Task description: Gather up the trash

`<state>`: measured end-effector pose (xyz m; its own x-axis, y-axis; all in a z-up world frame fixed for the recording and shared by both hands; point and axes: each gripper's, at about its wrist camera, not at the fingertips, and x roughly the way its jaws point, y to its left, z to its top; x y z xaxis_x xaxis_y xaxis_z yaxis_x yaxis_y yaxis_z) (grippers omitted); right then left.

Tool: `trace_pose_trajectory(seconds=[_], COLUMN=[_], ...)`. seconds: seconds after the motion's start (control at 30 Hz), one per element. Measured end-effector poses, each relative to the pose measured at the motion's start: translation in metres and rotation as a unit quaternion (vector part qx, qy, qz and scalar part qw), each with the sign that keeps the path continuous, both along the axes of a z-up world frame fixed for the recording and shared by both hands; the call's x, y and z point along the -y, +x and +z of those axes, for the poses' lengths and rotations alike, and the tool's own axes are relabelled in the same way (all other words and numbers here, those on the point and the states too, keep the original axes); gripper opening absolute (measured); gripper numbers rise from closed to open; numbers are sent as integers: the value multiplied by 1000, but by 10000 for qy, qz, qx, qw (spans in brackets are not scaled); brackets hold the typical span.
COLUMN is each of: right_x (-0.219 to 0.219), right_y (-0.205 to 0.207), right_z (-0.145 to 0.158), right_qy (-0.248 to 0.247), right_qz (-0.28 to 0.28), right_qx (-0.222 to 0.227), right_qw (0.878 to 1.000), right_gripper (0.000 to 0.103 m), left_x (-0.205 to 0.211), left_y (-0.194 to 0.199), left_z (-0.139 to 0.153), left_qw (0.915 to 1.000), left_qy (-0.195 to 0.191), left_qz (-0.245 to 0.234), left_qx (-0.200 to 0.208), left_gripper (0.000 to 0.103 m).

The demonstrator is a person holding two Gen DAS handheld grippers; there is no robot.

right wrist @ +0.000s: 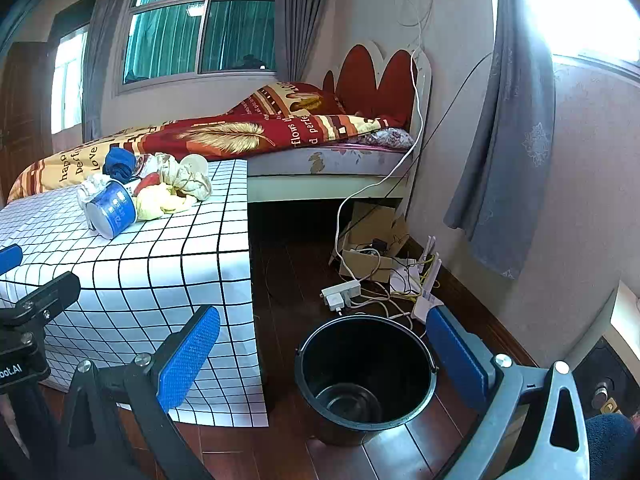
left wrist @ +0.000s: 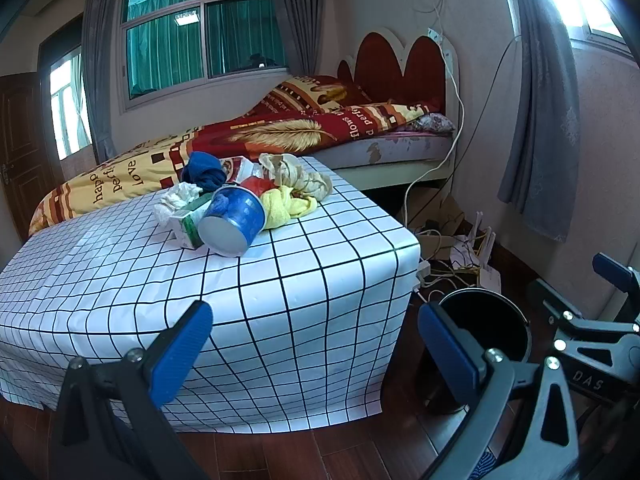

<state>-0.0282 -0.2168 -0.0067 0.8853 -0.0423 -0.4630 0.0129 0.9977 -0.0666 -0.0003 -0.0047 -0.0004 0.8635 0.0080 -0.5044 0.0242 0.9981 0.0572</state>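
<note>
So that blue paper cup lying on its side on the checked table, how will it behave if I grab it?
The blue paper cup lies on its side, so a nudge probably rolls it. It looks empty and thin-walled, likely light and easily crushed.

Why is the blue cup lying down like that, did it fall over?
The blue cup is tipped on its side on the checked table, its pale bottom facing the camera. Whether it fell cannot be told.

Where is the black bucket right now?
The black bucket stands on the wood floor just right of the checked table, in front of the power strip; in the right wrist view it sits between the open right gripper fingers.
</note>
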Motion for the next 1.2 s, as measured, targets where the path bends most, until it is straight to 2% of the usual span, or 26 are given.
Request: trace_pose_trajectory(seconds=[1.2], right_x=[-1], right_y=[-1], right_z=[2], right_qy=[-20], right_qz=[32], right_qx=[-26], right_qw=[10000], right_gripper=[103], left_x=[-6], left_y=[2], left_z=[-6], left_qw=[9999], left_qy=[-31], left_qz=[78], left_qx=[-77], left_gripper=[103])
